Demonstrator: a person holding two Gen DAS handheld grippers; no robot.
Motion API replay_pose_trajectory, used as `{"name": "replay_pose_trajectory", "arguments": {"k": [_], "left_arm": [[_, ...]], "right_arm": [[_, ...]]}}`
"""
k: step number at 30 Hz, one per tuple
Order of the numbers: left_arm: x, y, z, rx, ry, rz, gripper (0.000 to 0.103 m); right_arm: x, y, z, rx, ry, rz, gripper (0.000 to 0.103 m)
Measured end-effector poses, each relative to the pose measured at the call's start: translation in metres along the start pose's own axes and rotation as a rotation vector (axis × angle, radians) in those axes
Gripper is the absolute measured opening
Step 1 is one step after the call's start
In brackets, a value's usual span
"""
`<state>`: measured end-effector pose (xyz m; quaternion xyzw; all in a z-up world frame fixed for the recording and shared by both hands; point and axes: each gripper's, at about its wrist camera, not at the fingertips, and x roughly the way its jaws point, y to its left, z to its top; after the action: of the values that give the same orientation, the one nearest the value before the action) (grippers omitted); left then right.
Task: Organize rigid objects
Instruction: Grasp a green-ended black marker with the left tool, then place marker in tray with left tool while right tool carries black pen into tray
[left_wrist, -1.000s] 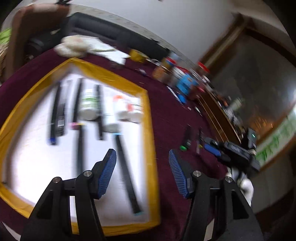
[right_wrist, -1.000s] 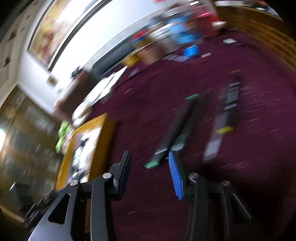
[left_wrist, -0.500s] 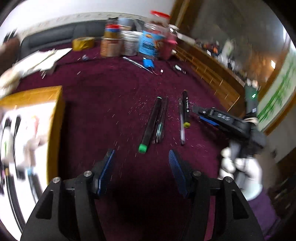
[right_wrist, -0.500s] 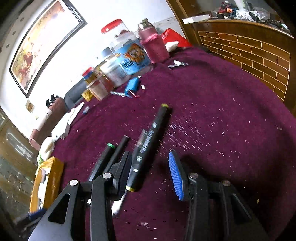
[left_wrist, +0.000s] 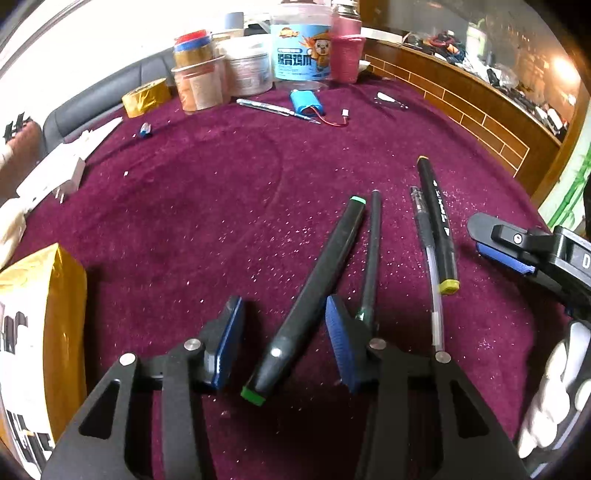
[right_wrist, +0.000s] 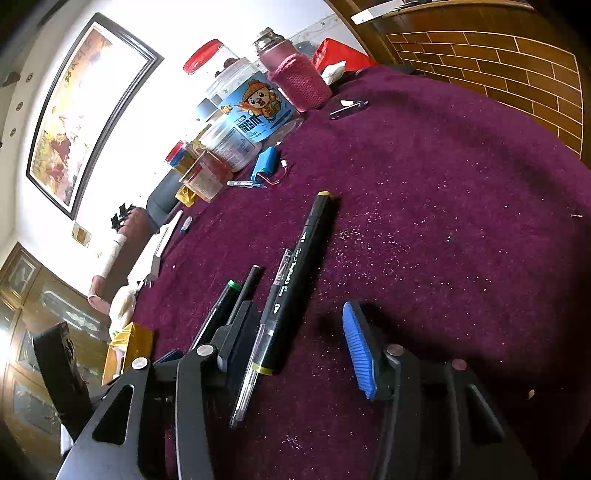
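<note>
A maroon-clothed tabletop (left_wrist: 207, 206) is shown, with jars (left_wrist: 301, 48) at its far edge. The green-capped marker (left_wrist: 314, 291) is straddled by the wide-open, empty left claw (left_wrist: 282, 343). The yellow-capped marker (right_wrist: 295, 284) is flanked by the open, empty right claw (right_wrist: 295, 343).

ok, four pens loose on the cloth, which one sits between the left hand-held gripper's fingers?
The green-capped marker, the thickest and leftmost. It lies between the open left hand-held gripper; the thin dark pen, clear gel pen and yellow-capped marker lie to its right.
</note>
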<state>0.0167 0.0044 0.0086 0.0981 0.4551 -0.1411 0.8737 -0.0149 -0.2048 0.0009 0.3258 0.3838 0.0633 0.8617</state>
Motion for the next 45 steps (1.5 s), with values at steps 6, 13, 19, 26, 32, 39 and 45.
{"name": "replay_pose_trajectory", "arguments": {"k": [6, 13, 19, 26, 32, 39, 45], "left_arm": [[0.005, -0.008, 0.006, 0.037, -0.014, -0.019, 0.022], [-0.023, 0.001, -0.017, -0.016, -0.023, -0.142, 0.011], [-0.066, 0.030, -0.046, -0.144, -0.072, -0.247, 0.012], [-0.118, 0.066, -0.076, -0.265, -0.175, -0.339, 0.012], [-0.133, 0.117, -0.108, -0.381, -0.194, -0.331, 0.012], [-0.135, 0.165, -0.153, -0.509, -0.159, -0.259, 0.012], [-0.126, 0.173, -0.170, -0.508, -0.107, -0.165, 0.012]], "right_arm": [[0.000, 0.001, -0.001, -0.009, -0.002, -0.006, 0.045], [0.001, 0.005, -0.001, -0.033, -0.006, -0.017, 0.047], [0.000, 0.007, -0.002, -0.040, -0.009, -0.022, 0.048], [-0.004, 0.021, -0.003, -0.085, -0.006, -0.097, 0.048], [-0.015, 0.078, -0.007, -0.240, 0.002, -0.089, 0.048], [0.048, 0.110, -0.021, -0.310, 0.162, -0.190, 0.048], [0.069, 0.119, -0.032, -0.382, 0.153, -0.315, 0.048]]}}
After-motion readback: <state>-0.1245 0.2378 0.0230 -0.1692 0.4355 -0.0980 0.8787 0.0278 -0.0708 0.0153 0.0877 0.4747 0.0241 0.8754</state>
